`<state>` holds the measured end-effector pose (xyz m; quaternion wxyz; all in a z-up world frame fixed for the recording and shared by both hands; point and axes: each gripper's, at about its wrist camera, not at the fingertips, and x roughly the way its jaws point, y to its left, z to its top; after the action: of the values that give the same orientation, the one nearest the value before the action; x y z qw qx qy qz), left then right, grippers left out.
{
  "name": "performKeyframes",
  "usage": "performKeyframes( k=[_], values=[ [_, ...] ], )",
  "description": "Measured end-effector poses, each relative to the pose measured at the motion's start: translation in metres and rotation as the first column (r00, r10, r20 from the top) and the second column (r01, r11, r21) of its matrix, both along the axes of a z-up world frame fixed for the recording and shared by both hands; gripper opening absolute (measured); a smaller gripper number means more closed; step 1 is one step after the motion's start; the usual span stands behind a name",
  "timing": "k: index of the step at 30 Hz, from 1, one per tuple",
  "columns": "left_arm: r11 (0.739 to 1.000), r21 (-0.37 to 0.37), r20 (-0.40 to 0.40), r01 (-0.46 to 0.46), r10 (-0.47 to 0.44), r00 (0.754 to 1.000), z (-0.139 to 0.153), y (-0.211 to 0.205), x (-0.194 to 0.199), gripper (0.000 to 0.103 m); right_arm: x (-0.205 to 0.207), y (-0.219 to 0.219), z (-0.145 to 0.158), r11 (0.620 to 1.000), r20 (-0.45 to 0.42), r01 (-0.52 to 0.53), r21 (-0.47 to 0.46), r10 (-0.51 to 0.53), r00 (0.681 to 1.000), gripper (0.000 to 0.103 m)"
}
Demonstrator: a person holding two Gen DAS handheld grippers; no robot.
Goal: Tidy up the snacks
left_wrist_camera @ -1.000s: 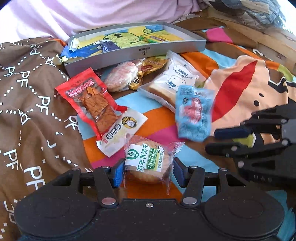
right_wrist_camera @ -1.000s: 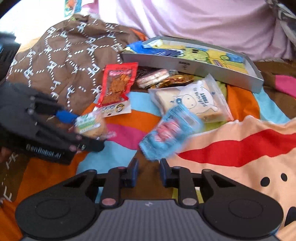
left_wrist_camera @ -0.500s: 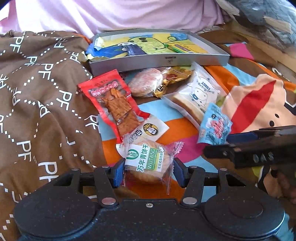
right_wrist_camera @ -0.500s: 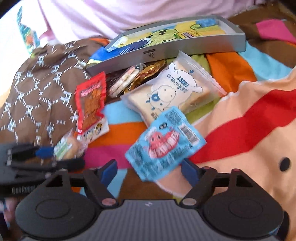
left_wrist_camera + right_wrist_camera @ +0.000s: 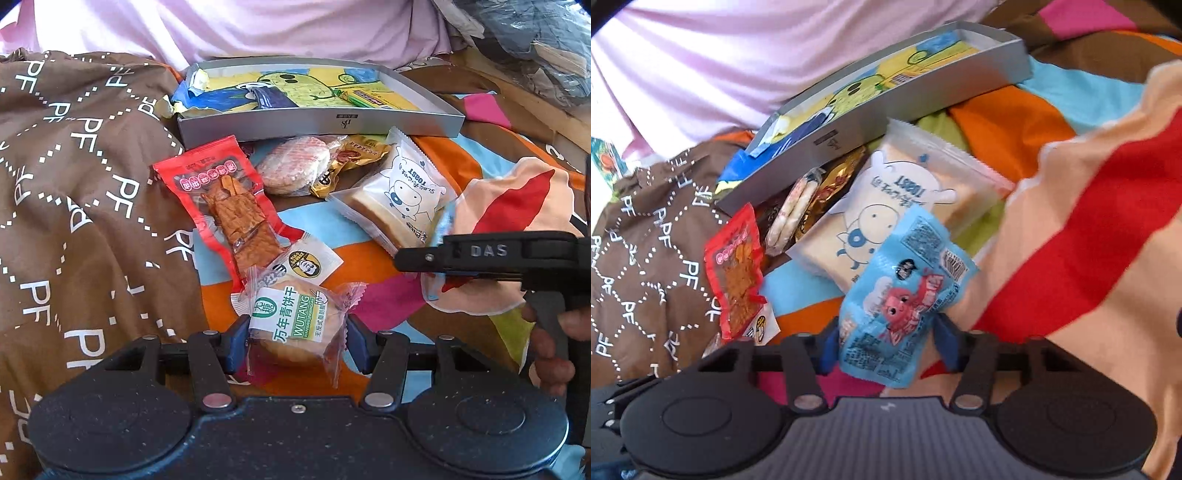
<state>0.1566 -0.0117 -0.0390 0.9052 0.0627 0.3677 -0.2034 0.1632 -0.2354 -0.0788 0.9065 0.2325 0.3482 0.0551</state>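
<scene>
The left gripper is clamping a WUTANG biscuit packet low over the quilt, while the right gripper is pinching a blue squid snack packet lifted off the bedding. Both probably belong in the grey tray beyond the loose snacks; carrying them high enough to clear its front wall, one at a time, should avoid collisions.
</scene>
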Motion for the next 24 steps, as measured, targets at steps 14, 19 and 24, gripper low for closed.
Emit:
performKeyframes(
  k=[14, 19, 24],
  values=[
    [1.000, 0.028, 0.027, -0.005, 0.004, 1.000, 0.004, -0.001, -0.011, 0.056, -0.034, -0.013, 0.004, 1.000, -0.010, 0.007, -0.002, -0.007, 1.000, 0.022],
    [1.000, 0.029, 0.060, -0.008, 0.006, 0.998, 0.009, -0.003, -0.022, 0.056, -0.046, -0.010, 0.008, 0.999, 0.027, -0.018, -0.029, 0.019, 0.999, 0.022],
    [0.999, 0.032, 0.106, -0.029, 0.026, 0.994, 0.013, -0.004, -0.031, 0.056, -0.054, -0.008, 0.014, 0.997, 0.068, -0.050, -0.051, 0.053, 0.996, 0.022]
  ],
)
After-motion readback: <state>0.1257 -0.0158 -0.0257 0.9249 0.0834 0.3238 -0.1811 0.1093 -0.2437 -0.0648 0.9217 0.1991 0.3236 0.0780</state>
